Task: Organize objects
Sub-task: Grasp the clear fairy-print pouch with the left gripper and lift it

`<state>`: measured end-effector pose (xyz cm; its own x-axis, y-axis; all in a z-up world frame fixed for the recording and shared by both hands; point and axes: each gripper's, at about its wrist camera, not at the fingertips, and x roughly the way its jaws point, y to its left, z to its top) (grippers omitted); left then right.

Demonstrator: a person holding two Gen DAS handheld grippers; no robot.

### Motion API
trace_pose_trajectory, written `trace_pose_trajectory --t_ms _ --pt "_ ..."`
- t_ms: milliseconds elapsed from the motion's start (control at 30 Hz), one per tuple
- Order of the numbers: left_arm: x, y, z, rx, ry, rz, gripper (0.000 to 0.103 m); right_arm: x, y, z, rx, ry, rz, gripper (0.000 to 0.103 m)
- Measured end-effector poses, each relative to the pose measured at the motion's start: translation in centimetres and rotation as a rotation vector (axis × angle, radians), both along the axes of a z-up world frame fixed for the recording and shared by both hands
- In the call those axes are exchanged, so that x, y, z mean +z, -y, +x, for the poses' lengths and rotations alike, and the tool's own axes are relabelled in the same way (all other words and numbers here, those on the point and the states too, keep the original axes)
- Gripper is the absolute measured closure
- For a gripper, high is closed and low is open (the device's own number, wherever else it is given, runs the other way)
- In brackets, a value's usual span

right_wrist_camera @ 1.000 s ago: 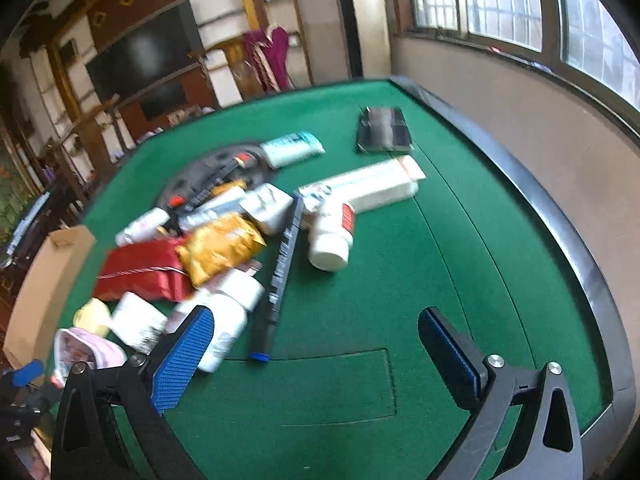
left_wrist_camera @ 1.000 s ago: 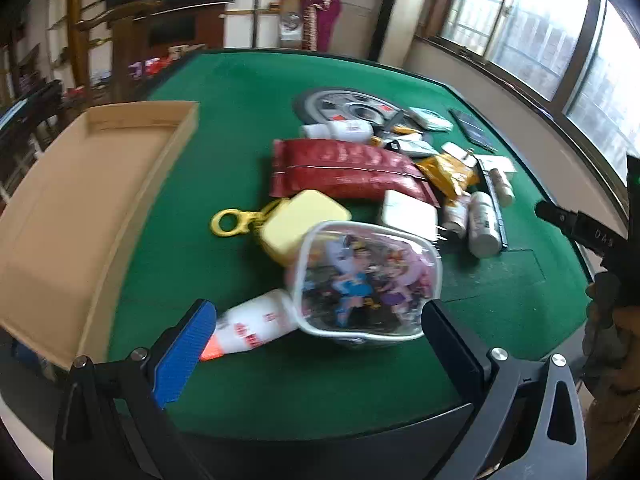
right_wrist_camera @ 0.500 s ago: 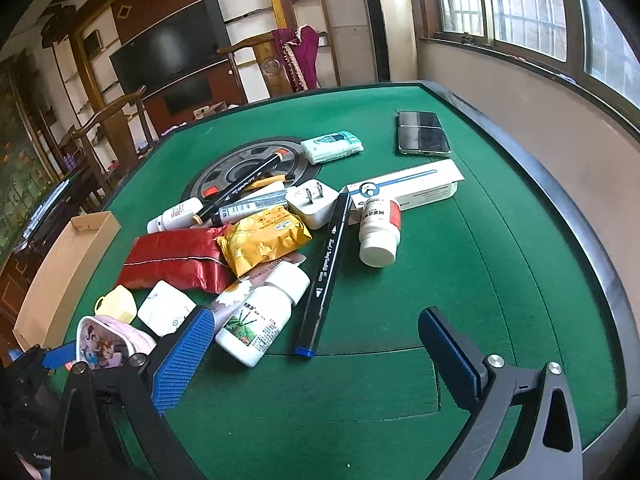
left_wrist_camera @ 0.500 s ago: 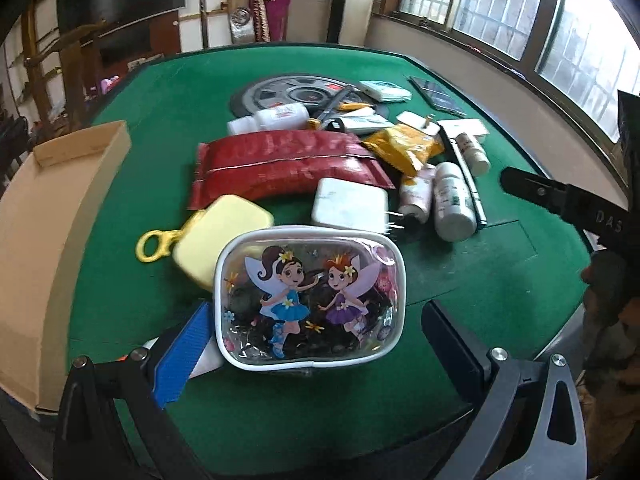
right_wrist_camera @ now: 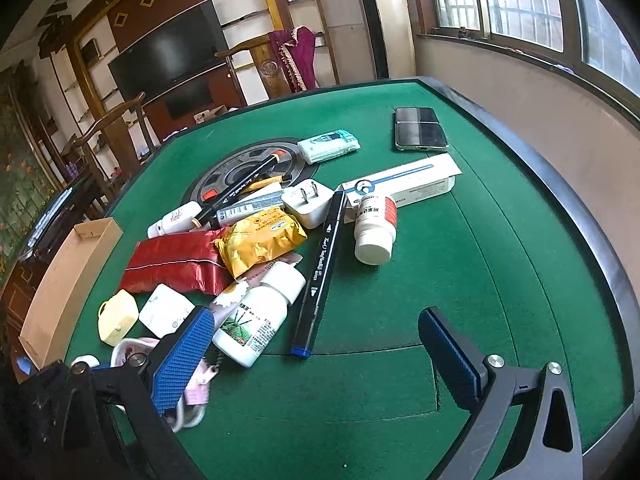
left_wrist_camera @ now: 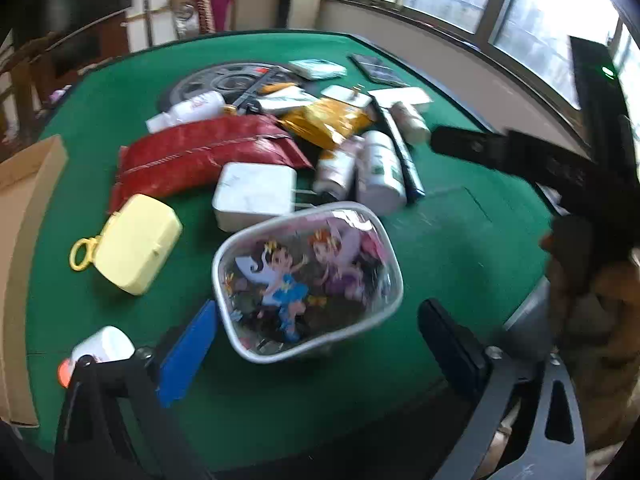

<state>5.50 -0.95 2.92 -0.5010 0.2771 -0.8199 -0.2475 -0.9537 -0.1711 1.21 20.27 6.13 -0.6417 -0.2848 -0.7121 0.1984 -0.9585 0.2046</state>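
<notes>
Across the whole frame spreads a green felt surface [right_wrist_camera: 460, 280], with a cardboard box [right_wrist_camera: 68, 284] at its left edge. At centre lies a heap: a red foil pouch [left_wrist_camera: 200, 156], a yellow snack packet [right_wrist_camera: 260, 240], white bottles and a black marker [right_wrist_camera: 320, 272]. Lower centre in the left wrist view, a clear cartoon pouch [left_wrist_camera: 308, 280] sits between the fingers of the left claw [left_wrist_camera: 316, 344], which stands wide, its jaws just closing slightly, pads apart from it. The right claw [right_wrist_camera: 316, 356] is wide, empty, over bare felt.
</notes>
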Motion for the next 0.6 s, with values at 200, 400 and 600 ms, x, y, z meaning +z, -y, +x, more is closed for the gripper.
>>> trace_pose_trajectory --t_ms 200,400,600 --pt "1.4 -0.3 1.2 -0.118 -0.055 0.014 0.015 -0.2 -0.1 -0.1 -0.003 0.005 -0.01 0.0" --pt "2.8 0.0 -0.5 -0.214 -0.13 -0.057 0.015 -0.1 -0.5 0.0 -0.02 -0.002 -0.023 0.0" --pt "0.3 -1.2 -2.7 -0.333 -0.038 -0.067 0.015 -0.1 -0.9 0.1 -0.024 0.006 -0.037 0.0"
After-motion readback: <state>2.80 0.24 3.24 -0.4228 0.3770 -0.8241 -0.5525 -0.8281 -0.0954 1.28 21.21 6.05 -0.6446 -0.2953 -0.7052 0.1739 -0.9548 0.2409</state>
